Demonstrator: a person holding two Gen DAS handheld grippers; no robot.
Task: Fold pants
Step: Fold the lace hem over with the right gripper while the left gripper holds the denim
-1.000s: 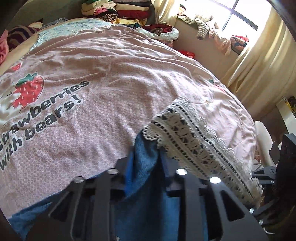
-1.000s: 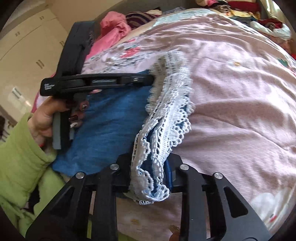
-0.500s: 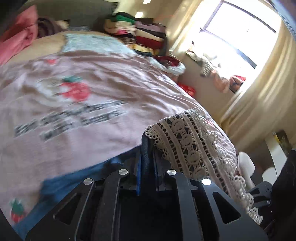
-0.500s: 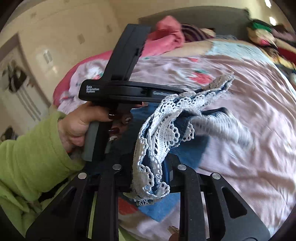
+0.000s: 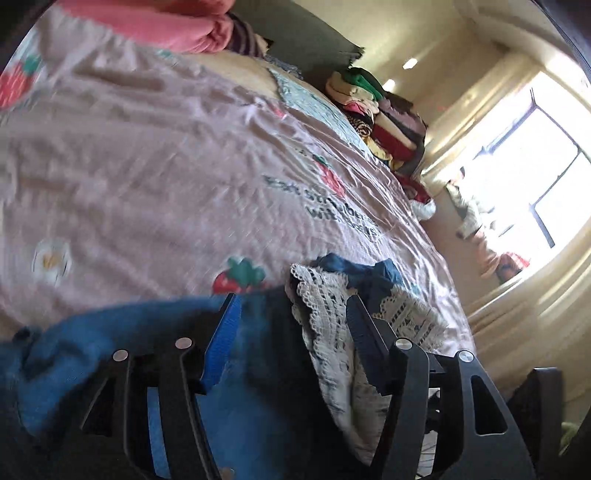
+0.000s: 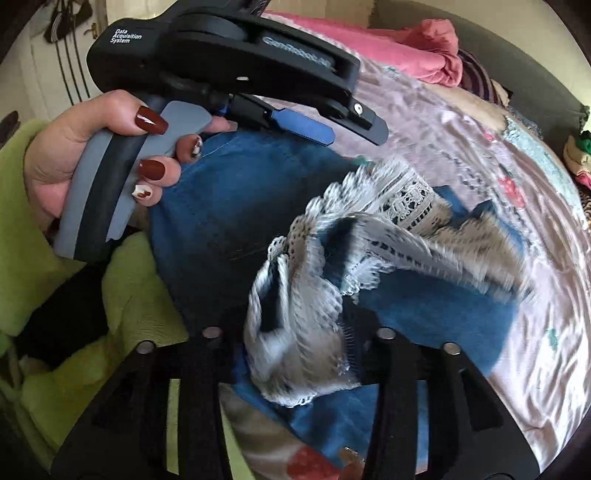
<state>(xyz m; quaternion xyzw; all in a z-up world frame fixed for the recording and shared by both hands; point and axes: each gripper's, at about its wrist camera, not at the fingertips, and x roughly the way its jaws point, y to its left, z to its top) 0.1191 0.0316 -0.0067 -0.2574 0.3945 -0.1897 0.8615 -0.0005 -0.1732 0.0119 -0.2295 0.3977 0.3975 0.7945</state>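
The pants (image 6: 236,218) are blue denim with a white lace hem (image 6: 399,199), lying bunched on the pink strawberry bedspread (image 6: 517,184). In the left wrist view my left gripper (image 5: 291,299) has its jaws spread wide over the denim (image 5: 110,332) and lace hem (image 5: 325,317), gripping nothing. It also shows in the right wrist view (image 6: 332,125), held in a hand above the denim. My right gripper (image 6: 295,325) has its jaws apart, with the blurred lace hem lying loose between them.
Pink bedding (image 5: 166,26) lies at the bed's head. Stacked folded clothes (image 5: 380,118) sit at the far side near a bright window (image 5: 546,177) with curtains. A green sleeve (image 6: 55,295) fills the lower left of the right wrist view.
Both grippers have opened and let go of the lace hem, which has dropped onto the denim. The left gripper has swung round toward the head of the bed.
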